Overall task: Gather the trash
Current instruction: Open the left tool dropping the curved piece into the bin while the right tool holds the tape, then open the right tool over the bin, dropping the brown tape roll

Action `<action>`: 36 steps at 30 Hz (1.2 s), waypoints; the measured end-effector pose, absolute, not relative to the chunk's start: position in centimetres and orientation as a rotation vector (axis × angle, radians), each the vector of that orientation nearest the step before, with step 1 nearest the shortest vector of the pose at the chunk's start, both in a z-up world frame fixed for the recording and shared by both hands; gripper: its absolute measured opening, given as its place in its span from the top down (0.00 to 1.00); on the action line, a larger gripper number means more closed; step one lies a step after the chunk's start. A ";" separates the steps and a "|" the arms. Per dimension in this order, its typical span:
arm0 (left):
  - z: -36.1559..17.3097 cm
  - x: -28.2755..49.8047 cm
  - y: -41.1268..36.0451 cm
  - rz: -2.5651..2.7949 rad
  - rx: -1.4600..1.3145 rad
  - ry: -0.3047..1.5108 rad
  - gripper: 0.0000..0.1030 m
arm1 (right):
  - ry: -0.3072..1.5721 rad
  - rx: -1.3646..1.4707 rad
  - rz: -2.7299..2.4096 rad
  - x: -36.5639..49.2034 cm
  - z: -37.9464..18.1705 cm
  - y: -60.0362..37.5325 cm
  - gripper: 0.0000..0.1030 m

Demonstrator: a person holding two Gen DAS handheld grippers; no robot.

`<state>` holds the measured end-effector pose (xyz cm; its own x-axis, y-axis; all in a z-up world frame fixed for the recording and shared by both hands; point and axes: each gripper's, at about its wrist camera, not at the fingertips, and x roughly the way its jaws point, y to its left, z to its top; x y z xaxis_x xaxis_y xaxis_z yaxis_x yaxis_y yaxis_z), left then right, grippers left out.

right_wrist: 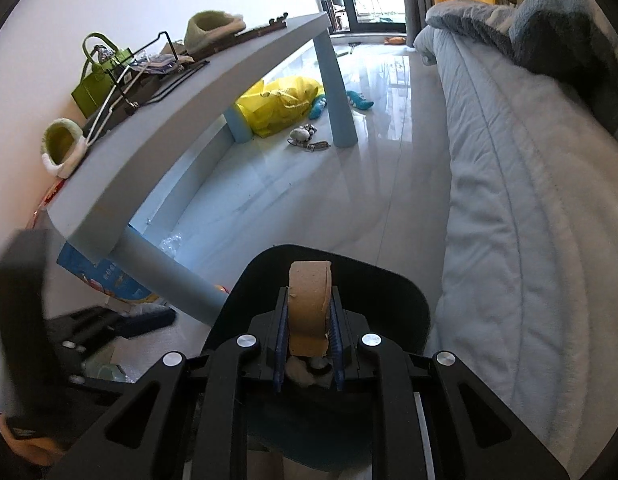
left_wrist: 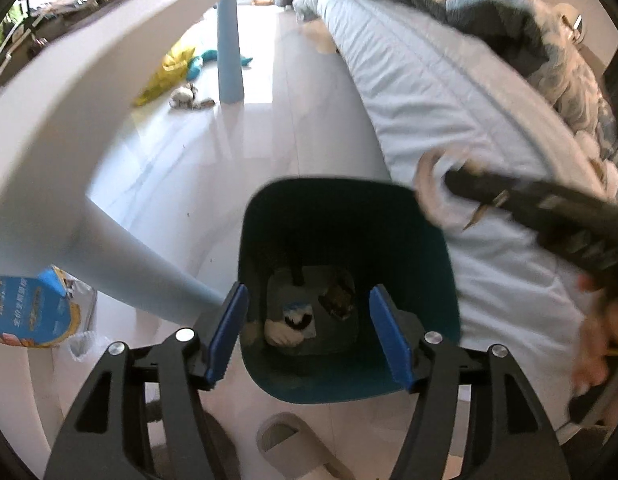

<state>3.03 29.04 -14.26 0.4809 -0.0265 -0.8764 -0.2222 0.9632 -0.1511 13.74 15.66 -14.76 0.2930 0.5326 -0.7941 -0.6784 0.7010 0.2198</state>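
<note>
So the right gripper [right_wrist: 307, 344] is clamped on a flattened brown cardboard tube [right_wrist: 309, 304], low centre of the right wrist frame, right over the mouth of the dark teal plastic bin [right_wrist: 413, 300]. I'd let go only once the tube sits well inside the rim, since it's light, stiff and a bit springy and could bounce off the edge.

The left gripper [left_wrist: 309, 336] hangs with its jaws spread and nothing between them, bottom centre of its frame above the same bin. Down at the bin's bottom there's crumpled white paper [left_wrist: 289, 326] and a dark wrapper [left_wrist: 339, 300].

Around it: glossy pale floor tiles [right_wrist: 349, 184], smooth light blue table [right_wrist: 157, 152] on the left, soft quilted pale blue bedding [right_wrist: 529, 200] on the right.
</note>
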 end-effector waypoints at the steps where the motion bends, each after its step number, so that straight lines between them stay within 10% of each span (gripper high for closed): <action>1: -13.8 2.9 29.2 0.128 -0.260 1.047 0.37 | 0.990 -0.174 0.808 13.7 -15.1 15.8 0.82; 21: -3.8 1.3 29.1 0.116 -0.299 0.770 0.55 | 1.210 -0.248 0.778 13.2 -22.0 17.4 0.81; 24: -2.6 1.3 28.6 0.111 -0.287 0.747 0.55 | 1.213 -0.270 0.776 13.0 -22.2 17.1 0.33; 36: 1.7 1.4 26.8 0.115 -0.238 0.651 0.55 | 1.118 -0.241 0.830 12.6 -17.5 15.3 0.28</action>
